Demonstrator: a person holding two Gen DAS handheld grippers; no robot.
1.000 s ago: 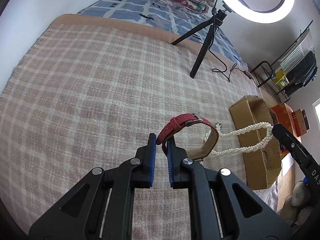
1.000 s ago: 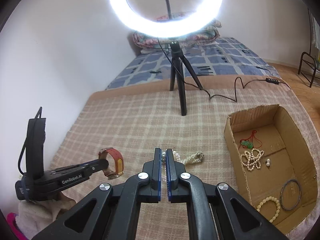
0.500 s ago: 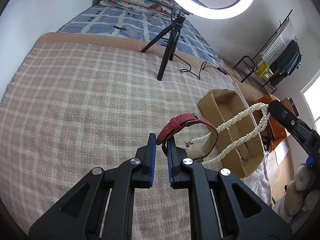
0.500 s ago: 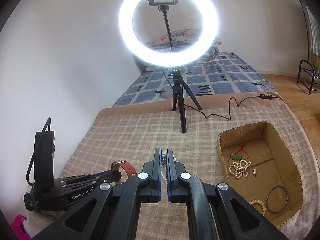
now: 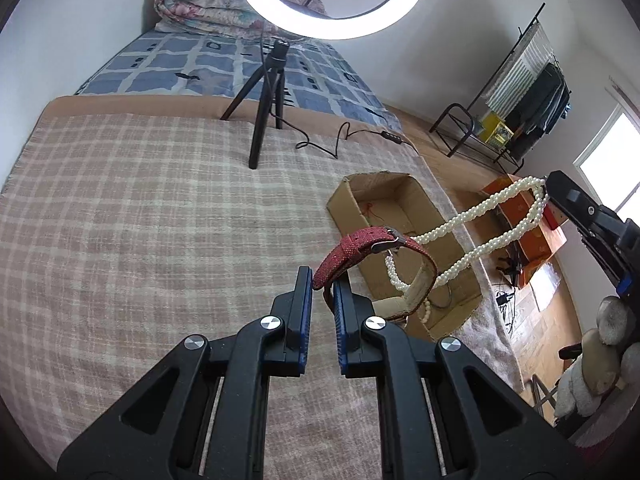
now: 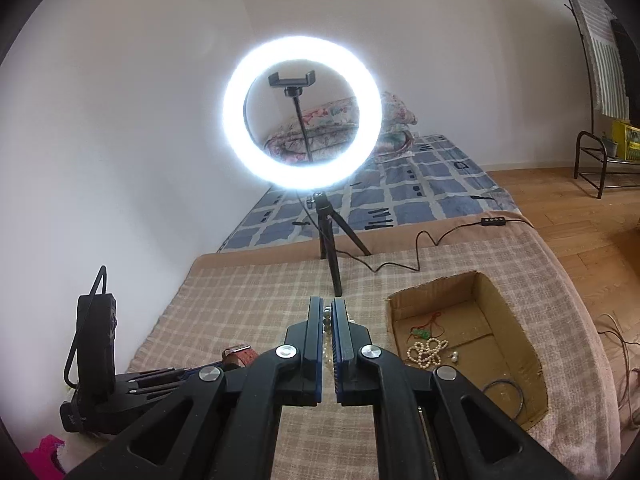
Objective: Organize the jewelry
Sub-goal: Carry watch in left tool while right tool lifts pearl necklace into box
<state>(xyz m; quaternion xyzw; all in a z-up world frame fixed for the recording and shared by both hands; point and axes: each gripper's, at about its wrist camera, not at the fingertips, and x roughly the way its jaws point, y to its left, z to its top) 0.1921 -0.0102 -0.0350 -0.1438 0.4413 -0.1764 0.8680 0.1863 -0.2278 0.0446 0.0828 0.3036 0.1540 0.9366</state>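
My left gripper [image 5: 322, 280] is shut on a red strap watch [image 5: 360, 246] and holds it in the air above the checked blanket. My right gripper [image 6: 327, 312] is shut on a white pearl necklace [image 5: 492, 208], which hangs in loops from it. The necklace drapes around the watch loop. The right gripper also shows at the right of the left wrist view [image 5: 556, 188]. The watch shows at the lower left of the right wrist view [image 6: 240, 354]. An open cardboard box [image 6: 516, 340] lies to the right, holding a pearl bracelet [image 6: 426, 350], a red cord piece, bangles.
A lit ring light on a black tripod [image 6: 328, 248] stands at the back of the blanket [image 5: 140, 220], its cable [image 6: 416, 256] trailing right. A patterned bed lies behind. The blanket's right edge drops to a wooden floor [image 6: 592, 216] with a metal rack.
Both grippers have risen. The necklace has come off the blanket and now hangs between the right gripper and the watch. The box sits lower in both views.
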